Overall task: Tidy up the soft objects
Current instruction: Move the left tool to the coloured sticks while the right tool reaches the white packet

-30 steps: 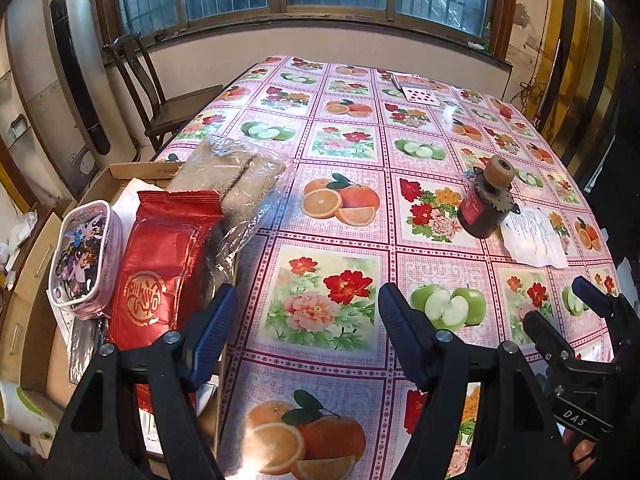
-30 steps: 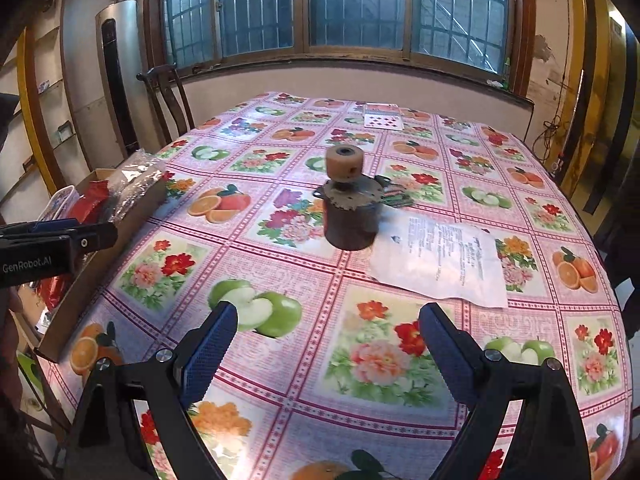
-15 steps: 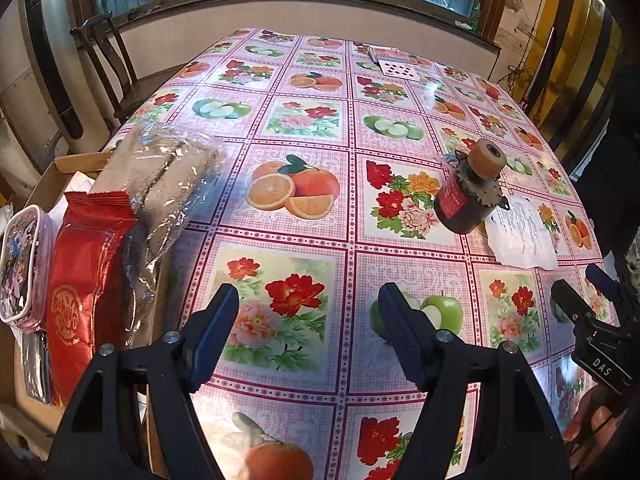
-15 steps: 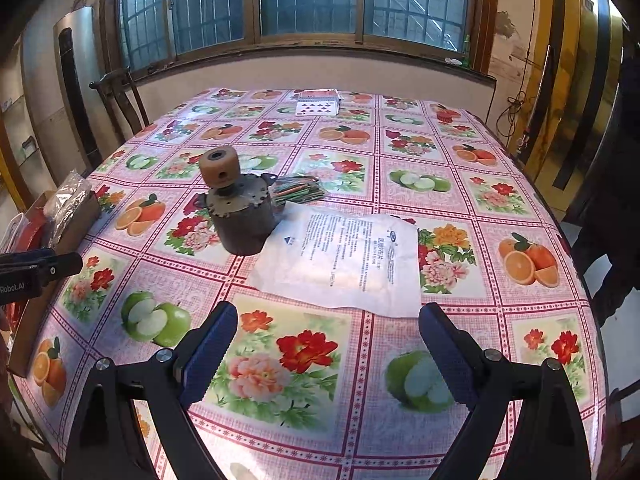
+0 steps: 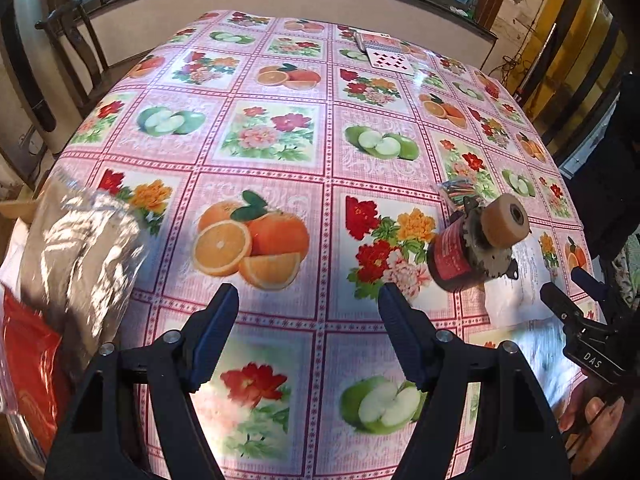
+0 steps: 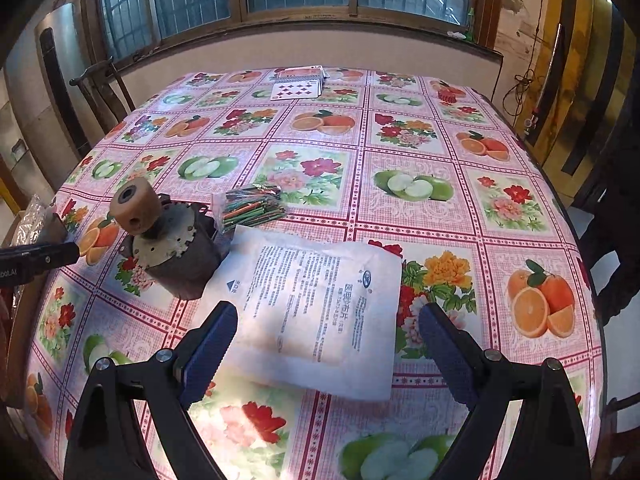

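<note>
- The left gripper [image 5: 308, 316] is hovering over the fruit-print tablecloth [image 5: 280, 152] with its jaws spread wide, gripping nothing.
- The right gripper [image 6: 326, 338] is hanging just above the white printed pouch [image 6: 316, 308], jaws wide apart on either side of it, nothing between them.
- Only the left wrist view is showing the clear plastic bag [image 5: 80, 256] and the red packet [image 5: 28, 364] at the near left edge of the table, and a hand [image 5: 592, 420] under the right tool.
- Only the right wrist view is showing the pouch whole, lying flat with its left edge just beside the motor [image 6: 168, 248].
- The motor is standing between the two grippers; a small bag of coloured sticks [image 6: 250, 206] is lying just beyond it, and playing cards [image 6: 296, 88] are lying at the far end.
- Compared with a second ago, the left gripper is sitting farther right, with the left-edge items slipping out of frame, and the right gripper is now facing the pouch rather than the motor.
</note>
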{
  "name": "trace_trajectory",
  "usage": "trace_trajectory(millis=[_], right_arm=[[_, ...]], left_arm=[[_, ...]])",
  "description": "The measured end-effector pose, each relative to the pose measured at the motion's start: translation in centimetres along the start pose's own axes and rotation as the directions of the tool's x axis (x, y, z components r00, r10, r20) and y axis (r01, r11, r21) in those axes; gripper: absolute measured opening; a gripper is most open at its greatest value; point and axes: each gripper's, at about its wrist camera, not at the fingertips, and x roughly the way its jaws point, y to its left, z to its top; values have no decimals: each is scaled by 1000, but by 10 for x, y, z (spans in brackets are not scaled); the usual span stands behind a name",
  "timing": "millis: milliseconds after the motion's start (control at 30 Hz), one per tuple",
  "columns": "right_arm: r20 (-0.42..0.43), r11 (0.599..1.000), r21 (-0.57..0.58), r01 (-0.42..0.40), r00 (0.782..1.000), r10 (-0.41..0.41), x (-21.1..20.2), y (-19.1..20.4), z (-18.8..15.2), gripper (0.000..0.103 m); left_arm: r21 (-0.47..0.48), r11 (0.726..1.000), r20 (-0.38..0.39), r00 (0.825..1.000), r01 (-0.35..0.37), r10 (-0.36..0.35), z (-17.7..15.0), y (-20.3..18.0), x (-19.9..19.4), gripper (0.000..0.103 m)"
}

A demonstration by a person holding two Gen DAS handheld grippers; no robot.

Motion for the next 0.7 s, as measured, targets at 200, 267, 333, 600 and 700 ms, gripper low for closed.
trace_trajectory(millis=[200, 267, 333, 600, 700], right_arm=[[-11, 999, -28, 23, 1000, -23, 22, -10, 18, 94], [-13, 1000, -20, 4, 1000, -4, 28, -15, 22, 94], [-14, 1000, -17, -2, 1000, 2, 32, -18, 26, 94], [-31, 999, -34, -24, 999, 23, 49, -22, 35, 94], [-51, 997, -54, -45, 998, 42, 50, -20, 35, 94]], left_arm=[[45, 994, -21, 995, 103, -102, 47, -21, 22, 72], [53, 989, -42, 990, 136, -134, 63, -27, 31, 72], [86, 982, -74, 984, 170, -164, 76, -37, 42, 72], [222, 939, -185, 957, 262, -223, 107, -82, 79, 72], [284, 921, -204, 955, 269, -216, 109, -98, 87, 72]])
